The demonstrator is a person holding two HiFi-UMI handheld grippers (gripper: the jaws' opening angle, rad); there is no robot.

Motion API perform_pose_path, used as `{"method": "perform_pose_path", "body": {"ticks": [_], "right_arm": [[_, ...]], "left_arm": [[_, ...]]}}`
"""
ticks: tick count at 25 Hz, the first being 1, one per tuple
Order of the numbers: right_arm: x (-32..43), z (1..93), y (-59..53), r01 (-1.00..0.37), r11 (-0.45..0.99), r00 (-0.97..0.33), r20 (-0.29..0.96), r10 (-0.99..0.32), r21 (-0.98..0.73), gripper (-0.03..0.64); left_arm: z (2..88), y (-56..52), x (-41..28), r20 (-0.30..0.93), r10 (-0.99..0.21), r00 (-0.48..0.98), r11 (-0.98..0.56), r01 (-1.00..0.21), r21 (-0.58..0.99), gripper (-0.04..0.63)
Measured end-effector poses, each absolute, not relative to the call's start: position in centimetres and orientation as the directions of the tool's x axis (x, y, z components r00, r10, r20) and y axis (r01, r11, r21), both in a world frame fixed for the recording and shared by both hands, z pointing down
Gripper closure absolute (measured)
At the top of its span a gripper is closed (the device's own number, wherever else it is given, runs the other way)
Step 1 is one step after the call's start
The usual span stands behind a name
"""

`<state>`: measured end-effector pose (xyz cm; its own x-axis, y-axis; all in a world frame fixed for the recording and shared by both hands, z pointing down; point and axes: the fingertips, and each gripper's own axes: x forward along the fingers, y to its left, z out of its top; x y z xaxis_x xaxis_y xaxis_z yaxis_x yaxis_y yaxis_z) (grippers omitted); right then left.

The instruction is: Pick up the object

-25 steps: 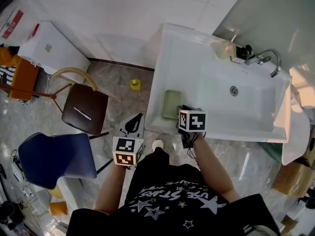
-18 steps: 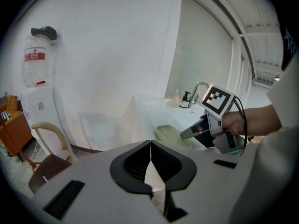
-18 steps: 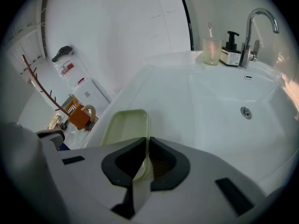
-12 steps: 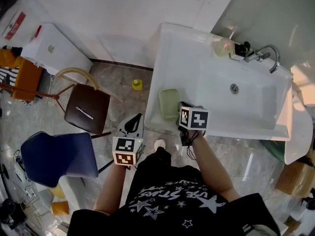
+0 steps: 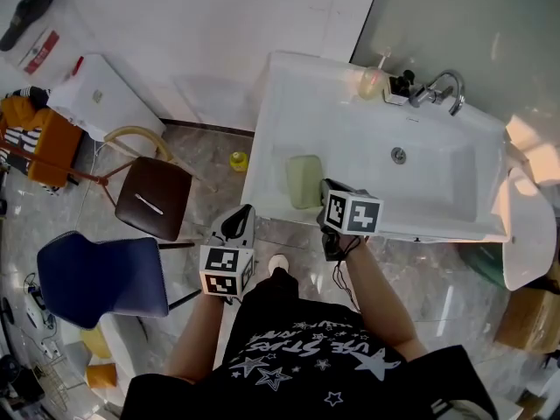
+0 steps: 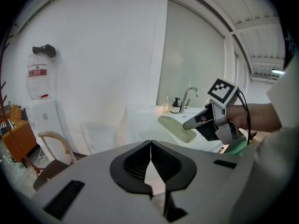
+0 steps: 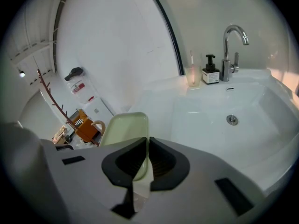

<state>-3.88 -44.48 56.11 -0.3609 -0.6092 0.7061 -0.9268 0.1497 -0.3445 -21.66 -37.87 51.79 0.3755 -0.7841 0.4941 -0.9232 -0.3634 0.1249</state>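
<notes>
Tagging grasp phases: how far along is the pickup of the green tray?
Done: the right gripper has its fingers shut on the rim of the green tray. In hand: the lift; in the left gripper view the tray looks tilted and raised off the sink ledge. Left: carrying it clear. The left gripper is shut and empty.

One pale green shallow plastic tray (image 5: 304,180), one white ceramic sink (image 5: 437,171), one chrome tap (image 5: 440,88) at one o'clock, two chairs, brown-seated (image 5: 153,201) and blue (image 5: 101,276), two hand-held grippers, left (image 5: 238,223) and right (image 5: 324,188).
</notes>
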Motion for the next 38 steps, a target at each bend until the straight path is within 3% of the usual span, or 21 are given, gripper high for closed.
{"method": "perform_pose_path", "body": {"ticks": [22,38], "right_arm": [[12.2,50.4,-27.1,-0.924,0.131,-0.330,0.578,-0.746,-0.359,0.588],[18.5,48.8,-14.8,-0.924,0.167,-0.339,0.533,-0.775,-0.344,0.588]], "left_arm": [[48.4,-21.6,-8.1,0.426,-0.803,0.417,-0.411,-0.905,0.110,0.574],[46.7,-9.2,-3.7,0.389,-0.836,0.387,-0.385,-0.919,0.086,0.574]]}}
